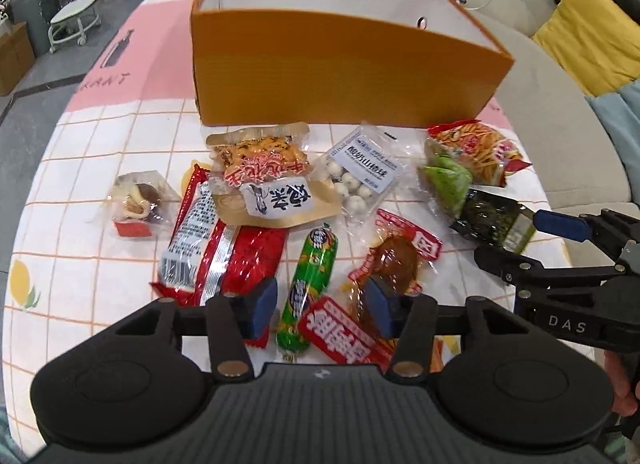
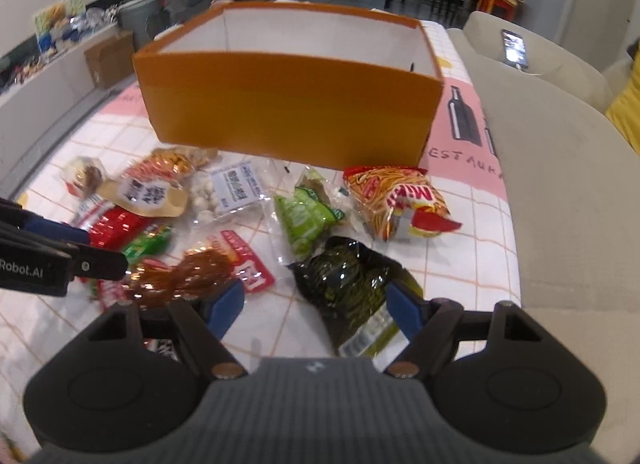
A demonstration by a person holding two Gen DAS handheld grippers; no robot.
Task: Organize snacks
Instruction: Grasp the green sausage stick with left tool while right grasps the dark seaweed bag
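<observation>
An open orange box (image 1: 344, 67) with a white inside stands at the back of the table; it also shows in the right wrist view (image 2: 288, 111). Several snack packets lie in front of it. My left gripper (image 1: 320, 308) is open, low over a green sausage (image 1: 312, 280) and a red packet (image 1: 344, 332), holding nothing. My right gripper (image 2: 316, 308) is open around a dark green seaweed packet (image 2: 352, 284), which lies on the table; its right pad touches it. That packet also shows in the left wrist view (image 1: 492, 219).
A red noodle bag (image 2: 396, 199), a green packet (image 2: 308, 215), a clear bag of white balls (image 1: 360, 175), a tan pouch (image 1: 264, 179) and a brown meat pack (image 1: 396, 260) lie around. A beige sofa (image 2: 560, 183) with a phone (image 2: 514, 47) borders the right side.
</observation>
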